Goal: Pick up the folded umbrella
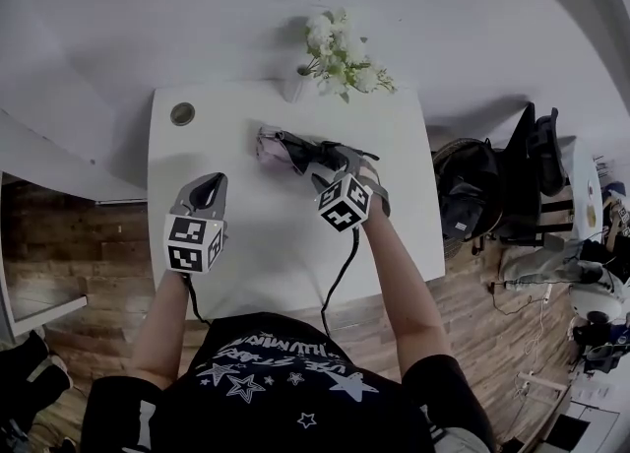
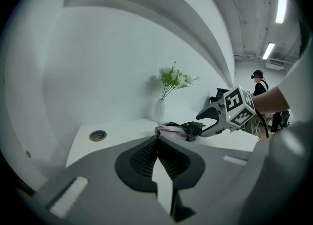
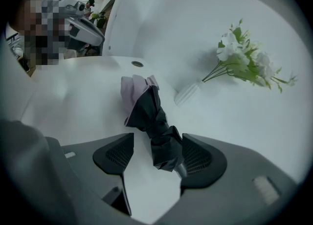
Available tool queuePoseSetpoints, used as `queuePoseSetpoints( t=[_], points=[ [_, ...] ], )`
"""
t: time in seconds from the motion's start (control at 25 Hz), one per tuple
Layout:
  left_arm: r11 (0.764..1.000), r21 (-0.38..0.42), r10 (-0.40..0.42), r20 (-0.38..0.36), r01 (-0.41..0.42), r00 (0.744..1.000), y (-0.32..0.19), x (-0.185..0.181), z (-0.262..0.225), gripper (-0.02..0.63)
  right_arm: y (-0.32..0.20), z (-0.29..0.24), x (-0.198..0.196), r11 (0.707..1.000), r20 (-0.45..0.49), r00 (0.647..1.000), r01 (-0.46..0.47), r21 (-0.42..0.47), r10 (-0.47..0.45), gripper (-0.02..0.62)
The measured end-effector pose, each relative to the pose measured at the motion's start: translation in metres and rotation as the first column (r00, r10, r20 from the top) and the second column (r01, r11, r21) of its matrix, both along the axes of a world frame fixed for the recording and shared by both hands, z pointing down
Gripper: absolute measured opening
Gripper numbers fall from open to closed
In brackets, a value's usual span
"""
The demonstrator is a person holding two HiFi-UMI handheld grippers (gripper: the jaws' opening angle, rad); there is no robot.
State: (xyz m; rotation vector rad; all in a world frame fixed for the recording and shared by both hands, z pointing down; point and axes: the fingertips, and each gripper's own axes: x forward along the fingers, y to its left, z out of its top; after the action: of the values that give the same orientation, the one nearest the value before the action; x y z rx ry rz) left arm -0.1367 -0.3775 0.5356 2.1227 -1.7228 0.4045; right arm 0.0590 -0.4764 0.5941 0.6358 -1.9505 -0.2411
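Umbrella (image 1: pixel 283 149), folded: crumpled black cloth, lilac at one end. It lies on the table (image 1: pixel 256 244), long axis crosswise in the head view, lilac end left, black end between the right gripper's (image 1: pixel 335 161) wide-open jaws, unclamped. Left gripper (image 1: pixel 202 188) closed, empty.

Bright even light; soft shadows; fisheye warp, dark corners.
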Motion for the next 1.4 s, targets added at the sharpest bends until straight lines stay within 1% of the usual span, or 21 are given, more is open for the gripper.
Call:
queuePoseSetpoints(
  t=[0.2,0.44,0.64,0.76,0.8,0.84,0.96,1.0,1.16,1.28,1.4],
  points=[
    [1.000,-0.008,-0.004,-0.015,0.004,1.000,-0.018,-0.005,0.005,0.003,-0.018,0.013,-0.010,0.998,-0.056,0.997,0.058,-0.035,-0.060,0.331],
    [1.000,-0.023,0.001,-0.029,-0.002,1.000,-0.030,-0.007,0.015,0.003,-0.031,0.028,-0.020,0.990,-0.136,0.983,0.116,-0.077,-0.126,0.336],
    [0.999,-0.034,0.014,-0.038,-0.015,0.999,-0.034,-0.003,0.020,0.003,-0.036,0.038,-0.027,0.976,-0.187,0.962,0.178,-0.122,-0.199,0.345],
    [0.999,-0.046,0.020,-0.040,-0.021,0.999,-0.037,-0.004,0.025,0.003,-0.037,0.046,-0.031,0.961,-0.199,0.949,0.213,-0.175,-0.247,0.351],
    [0.999,-0.049,0.020,-0.043,-0.022,0.999,-0.037,-0.004,0.026,0.003,-0.035,0.048,-0.031,0.955,-0.199,0.944,0.223,-0.197,-0.262,0.345],
    [0.998,-0.050,0.019,-0.046,-0.022,0.999,-0.038,-0.003,0.027,0.003,-0.034,0.050,-0.031,0.948,-0.199,0.941,0.231,-0.219,-0.275,0.322],
    [0.998,-0.057,0.018,-0.052,-0.021,0.998,-0.038,-0.004,0.030,0.003,-0.031,0.052,-0.032,0.932,-0.197,0.933,0.243,-0.268,-0.300,0.307],
    [0.998,-0.061,0.017,-0.055,-0.021,0.998,-0.038,-0.003,0.031,0.003,-0.030,0.053,-0.032,0.928,-0.193,0.932,0.246,-0.280,-0.306,0.279],
    [0.997,-0.075,0.019,-0.066,-0.024,0.998,-0.038,0.000,0.035,0.003,-0.028,0.054,-0.032,0.917,-0.169,0.931,0.265,-0.299,-0.324,0.273],
    [0.996,-0.079,0.022,-0.067,-0.027,0.998,-0.037,0.004,0.037,0.003,-0.026,0.053,-0.033,0.920,-0.183,0.929,0.260,-0.293,-0.320,0.251],
    [0.996,-0.083,0.022,-0.067,-0.027,0.998,-0.034,0.005,0.038,0.003,-0.023,0.053,-0.032,0.936,-0.200,0.934,0.240,-0.257,-0.295,0.236]
  ],
)
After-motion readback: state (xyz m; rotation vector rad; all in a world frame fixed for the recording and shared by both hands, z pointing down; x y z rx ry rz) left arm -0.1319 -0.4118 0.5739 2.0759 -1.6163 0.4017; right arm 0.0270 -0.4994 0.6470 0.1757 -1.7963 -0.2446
